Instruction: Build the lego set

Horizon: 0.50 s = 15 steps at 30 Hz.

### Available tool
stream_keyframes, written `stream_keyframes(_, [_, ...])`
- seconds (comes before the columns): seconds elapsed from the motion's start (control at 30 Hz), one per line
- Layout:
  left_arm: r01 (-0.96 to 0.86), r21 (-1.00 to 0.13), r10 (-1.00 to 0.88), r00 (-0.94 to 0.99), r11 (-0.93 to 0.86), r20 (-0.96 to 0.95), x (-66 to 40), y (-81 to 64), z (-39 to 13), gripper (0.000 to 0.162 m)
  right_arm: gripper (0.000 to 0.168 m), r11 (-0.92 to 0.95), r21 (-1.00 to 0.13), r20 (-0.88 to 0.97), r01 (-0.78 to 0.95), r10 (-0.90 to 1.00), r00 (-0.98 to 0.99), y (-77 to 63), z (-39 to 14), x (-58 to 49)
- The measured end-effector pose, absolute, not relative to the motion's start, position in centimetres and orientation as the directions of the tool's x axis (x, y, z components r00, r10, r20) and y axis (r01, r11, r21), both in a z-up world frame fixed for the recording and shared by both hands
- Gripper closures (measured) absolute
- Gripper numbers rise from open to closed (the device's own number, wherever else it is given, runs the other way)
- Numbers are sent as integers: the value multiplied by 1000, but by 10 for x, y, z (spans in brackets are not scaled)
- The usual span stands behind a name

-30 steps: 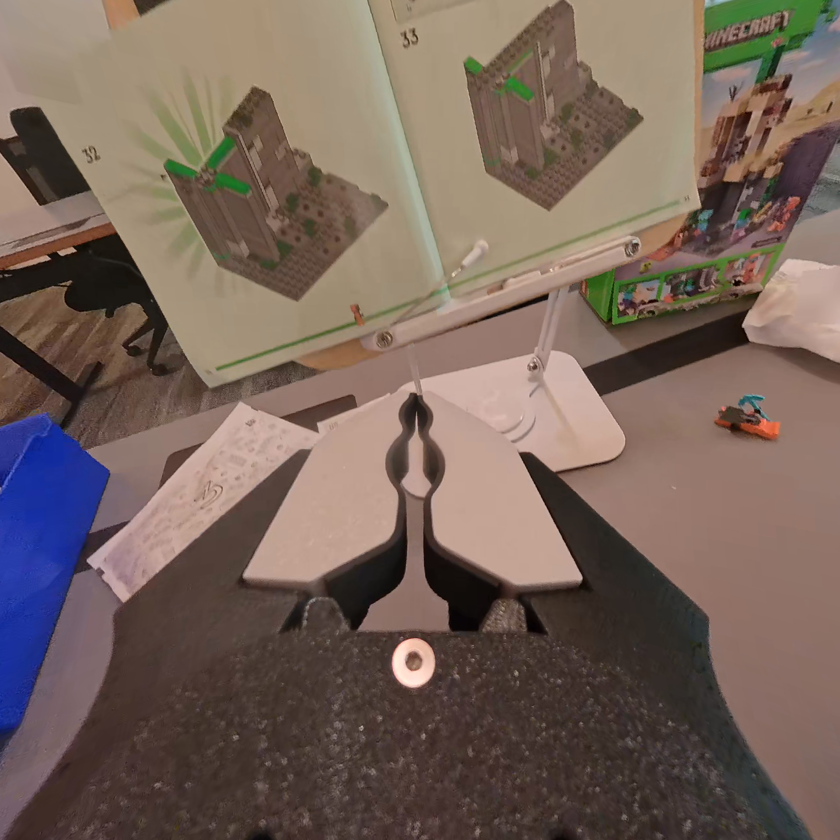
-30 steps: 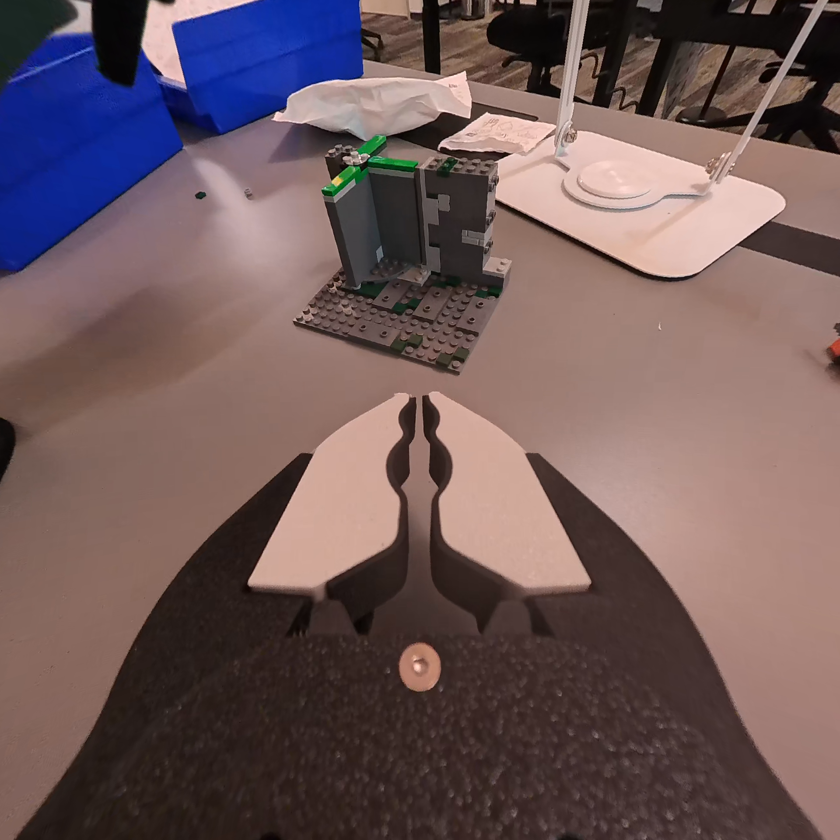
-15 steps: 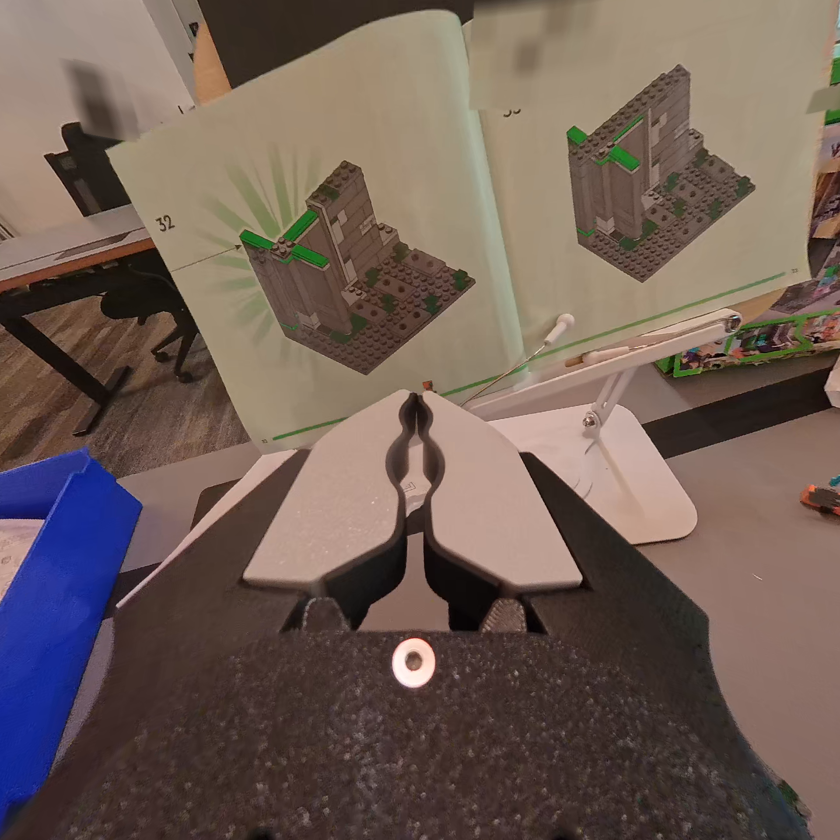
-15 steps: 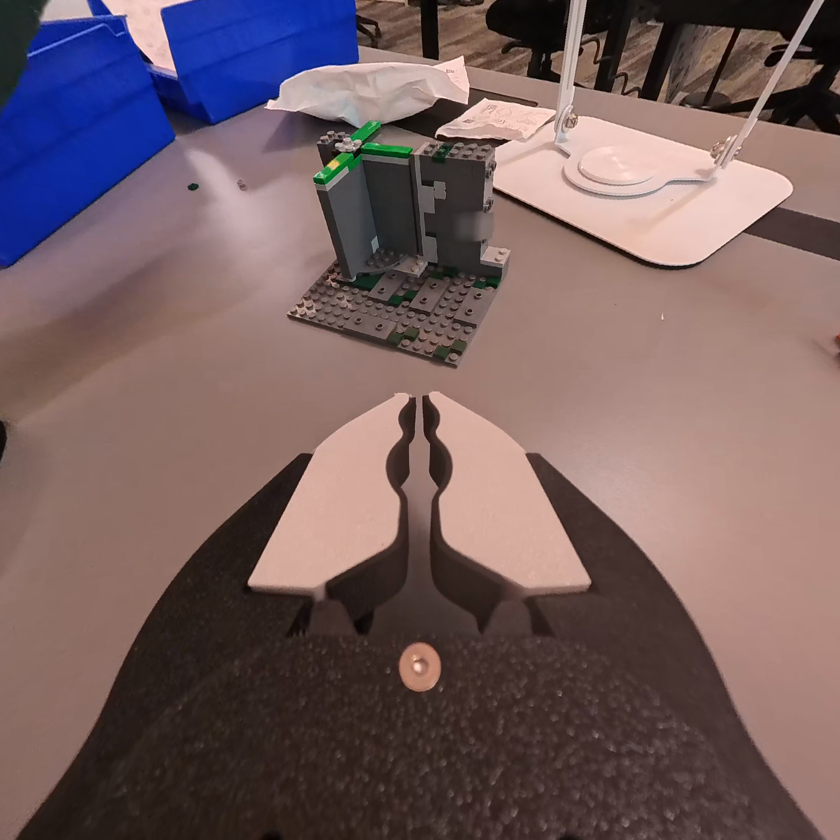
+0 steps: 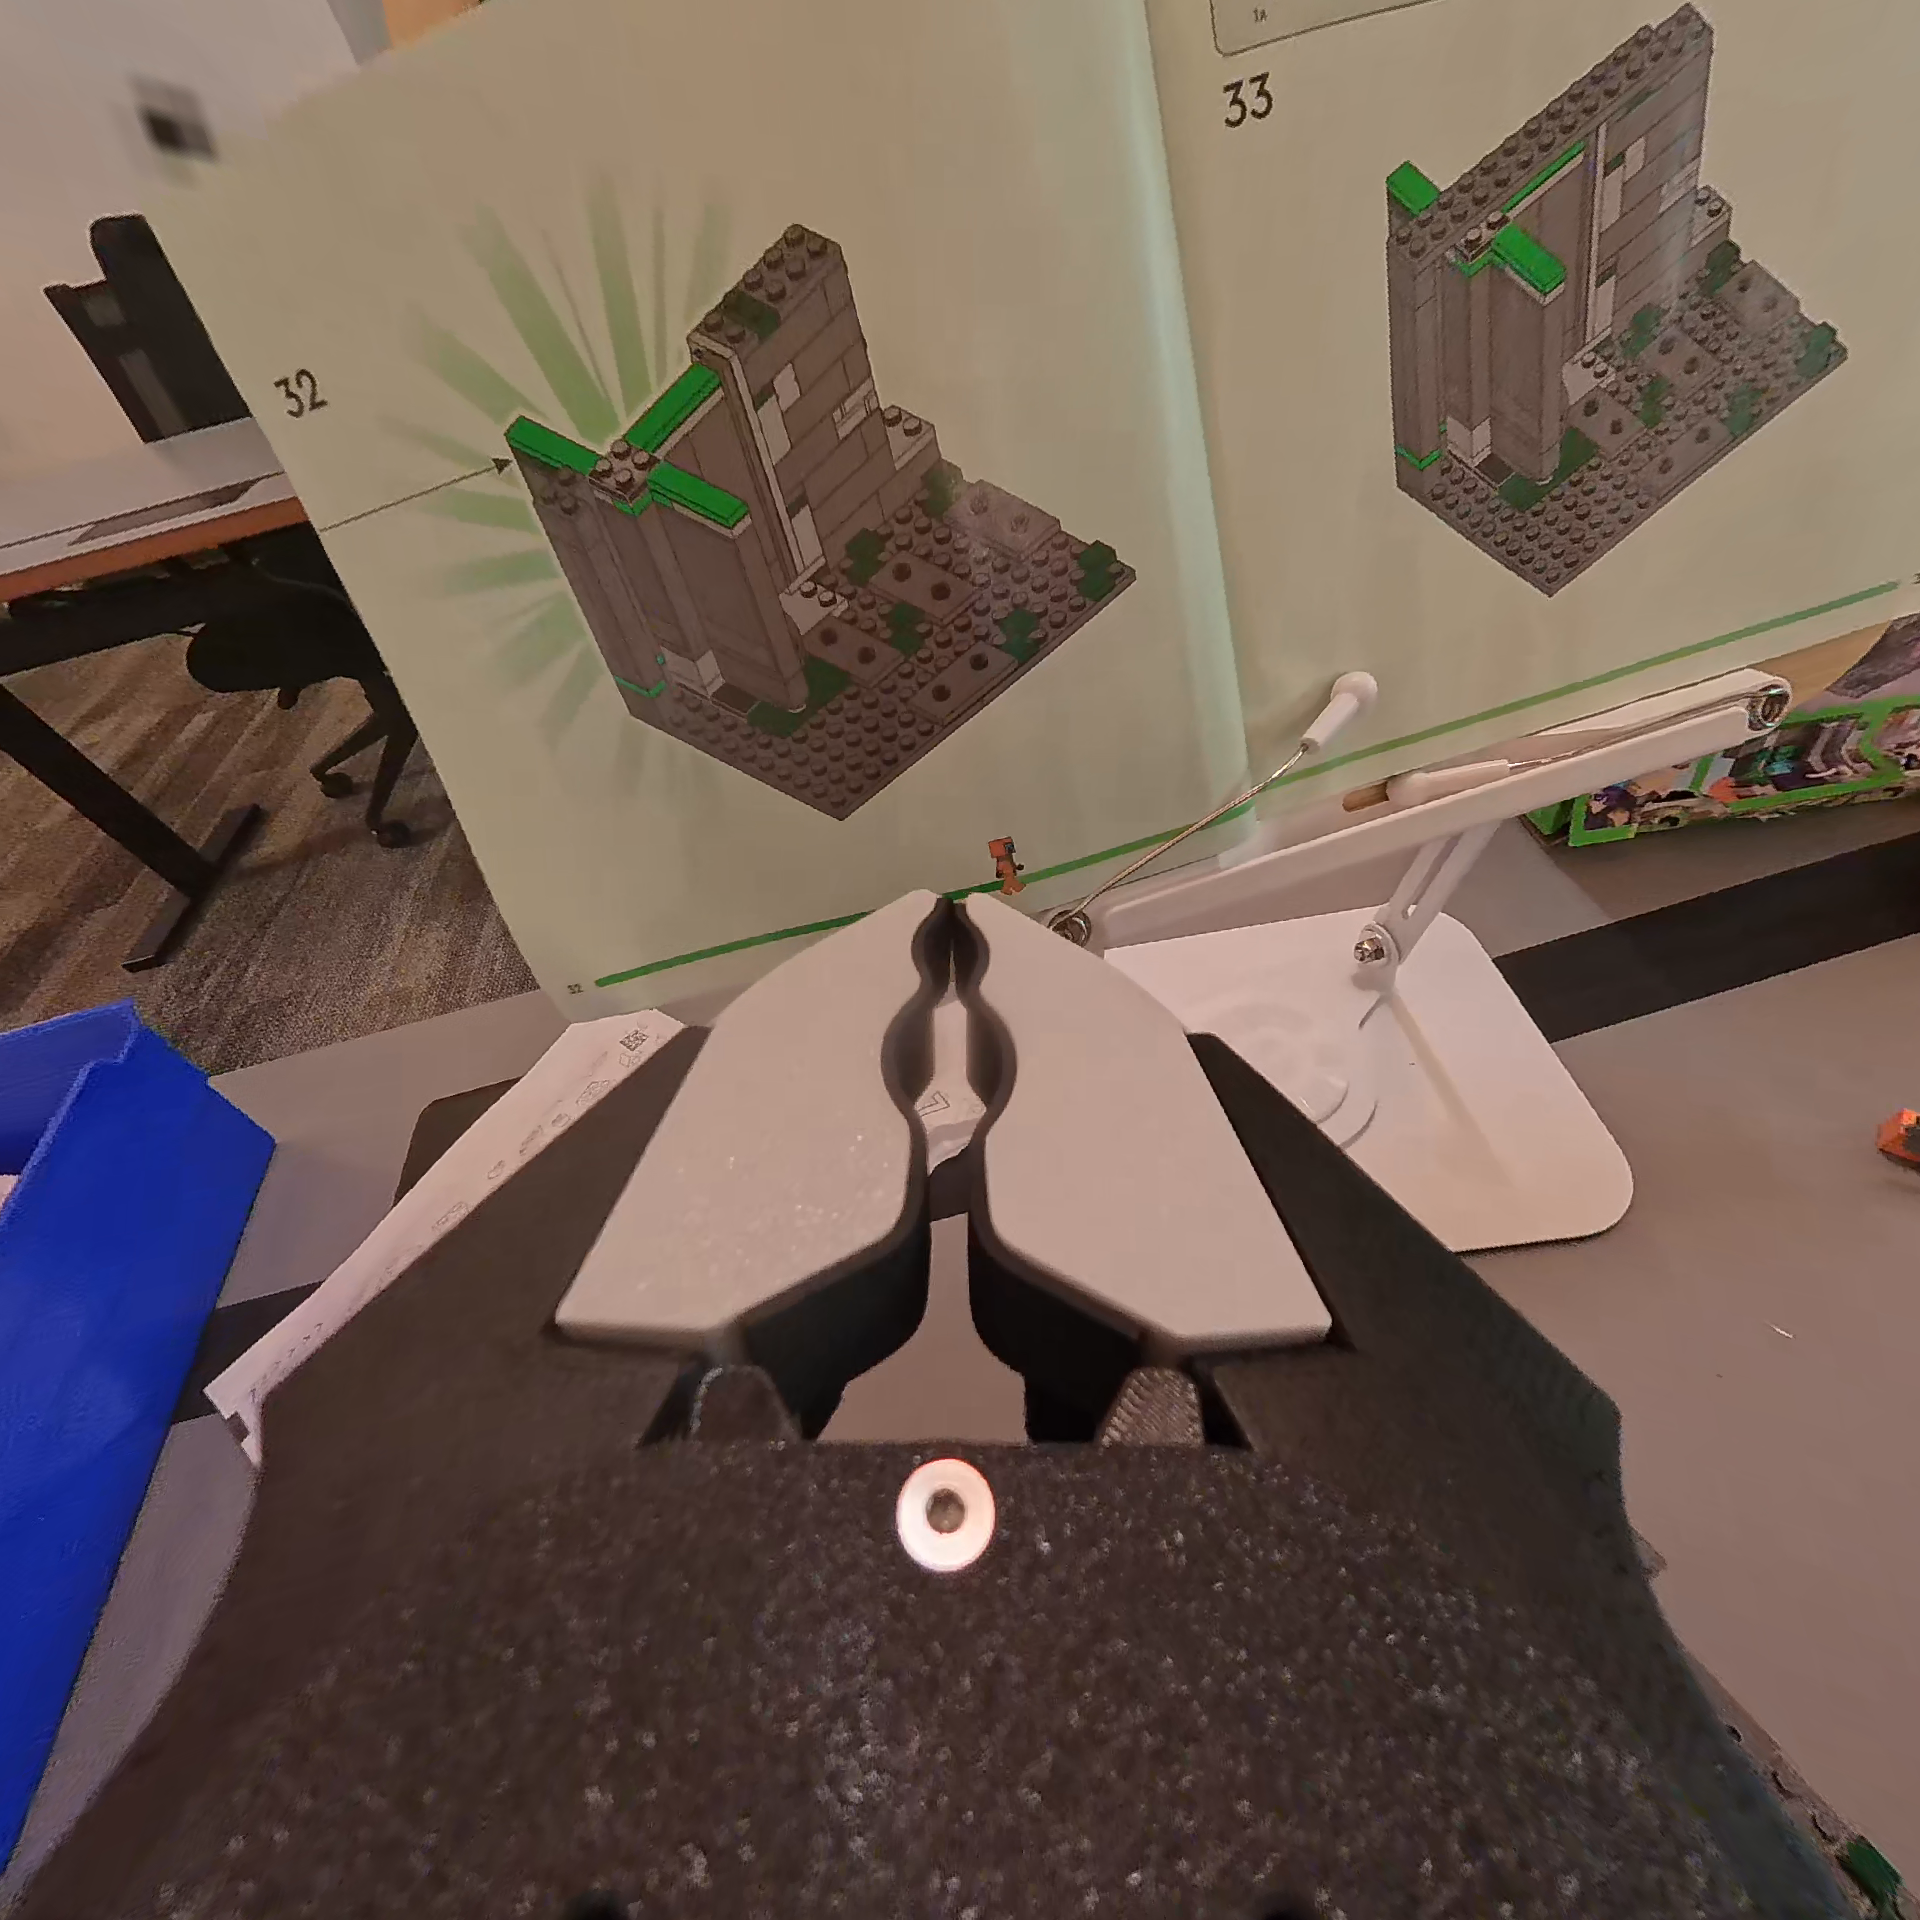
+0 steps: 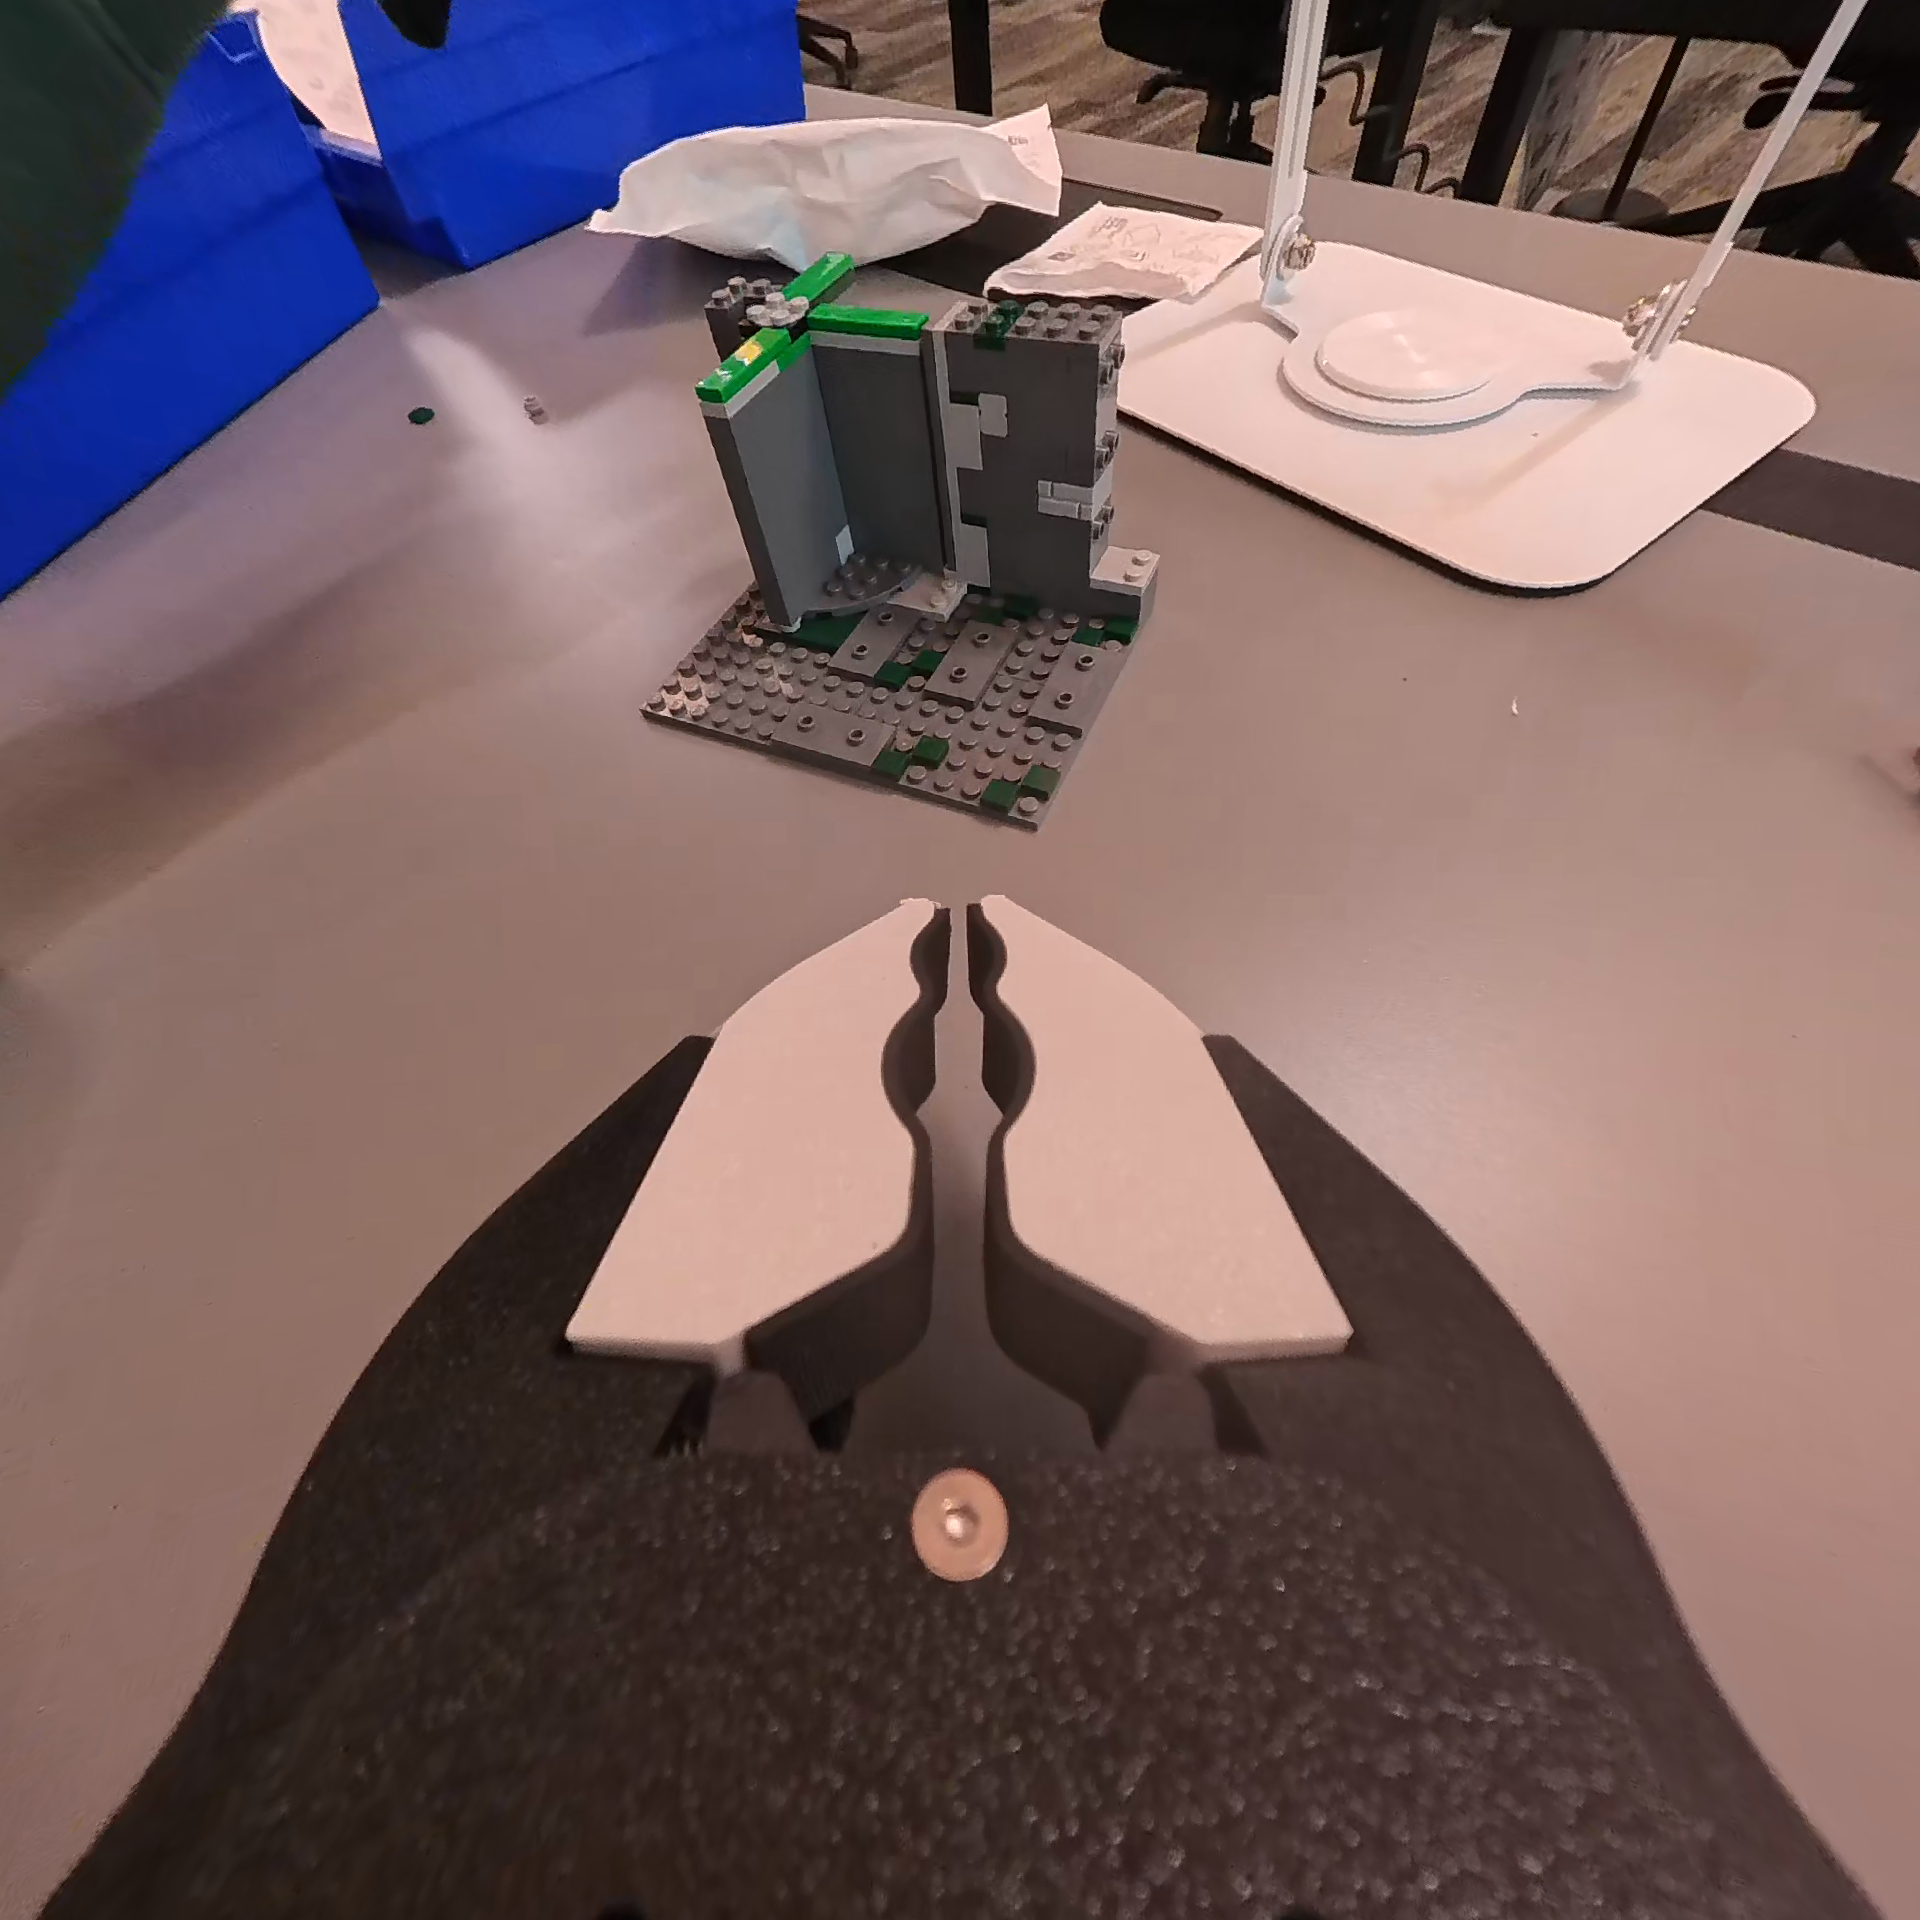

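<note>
A grey Lego build (image 6: 914, 499) with green top plates stands on its studded grey baseplate (image 6: 935, 748) in the middle of the grey table. My right gripper (image 6: 958, 906) is shut and empty, low over the table a short way in front of the baseplate. My left gripper (image 5: 954, 906) is shut and empty, raised and pointing at the open instruction booklet (image 5: 810, 436), which rests on a white stand (image 5: 1455, 1122). Two tiny loose pieces (image 6: 478, 411) lie on the table left of the build.
Blue bins (image 6: 260, 239) stand at the far left, one also in the left wrist view (image 5: 94, 1299). A crumpled white bag (image 6: 831, 187) and a paper sheet (image 6: 1132, 249) lie behind the build. The set's box (image 5: 1766, 769) and a small orange figure (image 5: 1901, 1132) sit right of the stand. Spacing between my two grippers at the tips: around 35 centimeters. The grey Lego build (image 6: 914, 499) is about 15 centimeters from my right fingertips.
My left gripper has moved closer to the booklet, which now fills more of its view. My right gripper has drifted slightly toward the build. Both stay shut.
</note>
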State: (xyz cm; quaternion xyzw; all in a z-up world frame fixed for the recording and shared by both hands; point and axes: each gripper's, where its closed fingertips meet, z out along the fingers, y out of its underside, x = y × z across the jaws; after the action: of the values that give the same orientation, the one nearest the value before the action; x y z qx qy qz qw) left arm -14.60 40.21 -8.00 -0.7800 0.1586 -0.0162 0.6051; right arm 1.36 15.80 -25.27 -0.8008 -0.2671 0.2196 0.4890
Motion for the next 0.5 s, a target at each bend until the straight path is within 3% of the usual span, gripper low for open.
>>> stream_keyframes(0.5, [-239,-947,-271,946,-213,-177,-144,399,-82,162,166,-377,-905,-98,196,634,767,159,-250,16])
